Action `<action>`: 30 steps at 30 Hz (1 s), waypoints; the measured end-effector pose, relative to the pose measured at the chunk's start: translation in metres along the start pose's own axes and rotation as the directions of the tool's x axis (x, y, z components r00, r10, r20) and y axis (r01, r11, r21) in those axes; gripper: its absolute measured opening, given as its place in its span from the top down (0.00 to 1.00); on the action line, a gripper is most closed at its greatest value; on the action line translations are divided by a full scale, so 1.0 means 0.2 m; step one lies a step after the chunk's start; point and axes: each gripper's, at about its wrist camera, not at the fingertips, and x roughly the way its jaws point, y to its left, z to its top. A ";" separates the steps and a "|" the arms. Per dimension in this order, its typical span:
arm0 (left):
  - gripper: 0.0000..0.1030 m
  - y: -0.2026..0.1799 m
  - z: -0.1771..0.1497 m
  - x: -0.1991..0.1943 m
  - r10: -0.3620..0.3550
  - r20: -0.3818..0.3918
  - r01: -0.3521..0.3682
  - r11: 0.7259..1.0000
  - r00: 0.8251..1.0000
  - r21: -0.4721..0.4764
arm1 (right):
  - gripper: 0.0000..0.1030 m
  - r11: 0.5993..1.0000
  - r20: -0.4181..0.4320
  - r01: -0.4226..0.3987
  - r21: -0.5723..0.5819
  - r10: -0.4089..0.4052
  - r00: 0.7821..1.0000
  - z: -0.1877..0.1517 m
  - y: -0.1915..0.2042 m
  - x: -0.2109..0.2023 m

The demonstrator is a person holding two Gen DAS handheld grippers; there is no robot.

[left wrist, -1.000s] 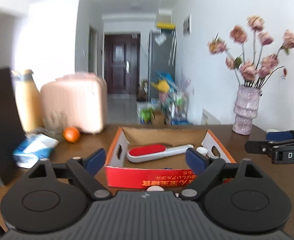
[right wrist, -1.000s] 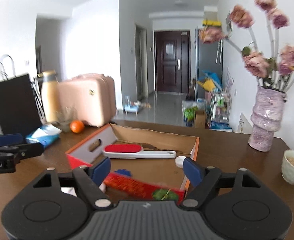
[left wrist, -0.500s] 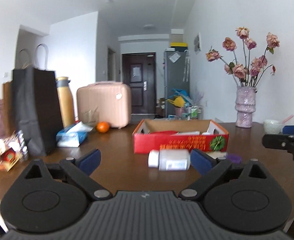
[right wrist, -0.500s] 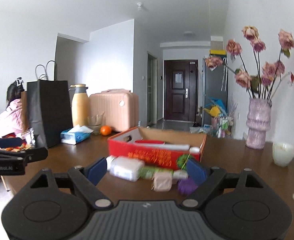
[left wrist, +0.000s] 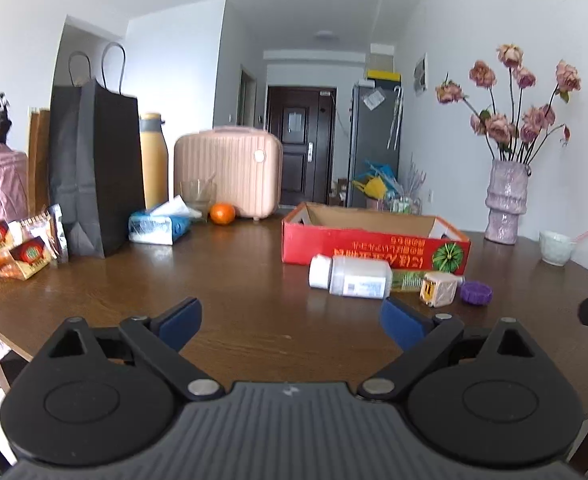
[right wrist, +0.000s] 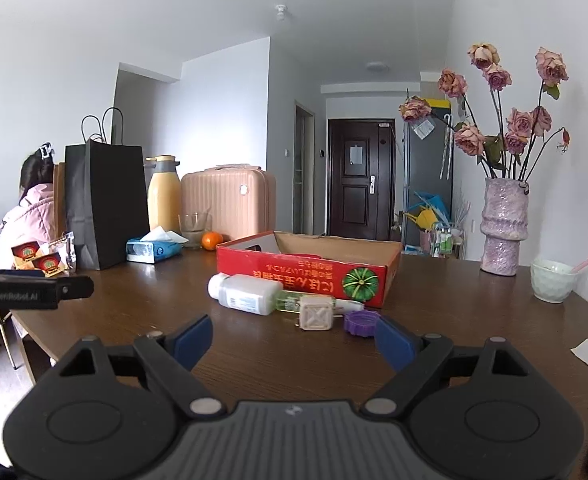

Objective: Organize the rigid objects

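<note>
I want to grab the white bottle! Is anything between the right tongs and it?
No. Only bare table lies between the open right tongs and the white bottle. The plug and purple cap sit off to its right.

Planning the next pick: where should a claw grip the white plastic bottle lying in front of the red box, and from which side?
Grip the white plastic bottle across the middle of its labelled body, coming from above and the near side. It lies on its side, cap to the left, roughly parallel to the red cardboard box behind it. A green item lies at its base end, so end-on grips look cramped. The right claw, open, faces it.
</note>
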 end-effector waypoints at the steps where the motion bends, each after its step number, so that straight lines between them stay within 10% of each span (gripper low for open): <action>1: 0.04 -0.01 -0.01 0.02 0.003 -0.008 -0.003 1.000 1.000 0.001 | 0.14 1.000 0.004 0.002 -0.012 -0.002 1.000 -0.01 -0.02 0.00; 17: 0.04 -0.22 0.06 0.34 0.011 -0.058 -0.005 0.996 0.998 0.089 | 0.03 0.935 0.085 0.231 -0.270 -0.215 0.973 -0.09 -0.63 0.08; 30: 0.04 -0.32 0.17 0.54 0.017 -0.090 -0.005 0.991 0.996 0.131 | 0.03 0.932 -0.044 0.309 -0.188 -0.322 0.946 -0.03 -0.99 0.32</action>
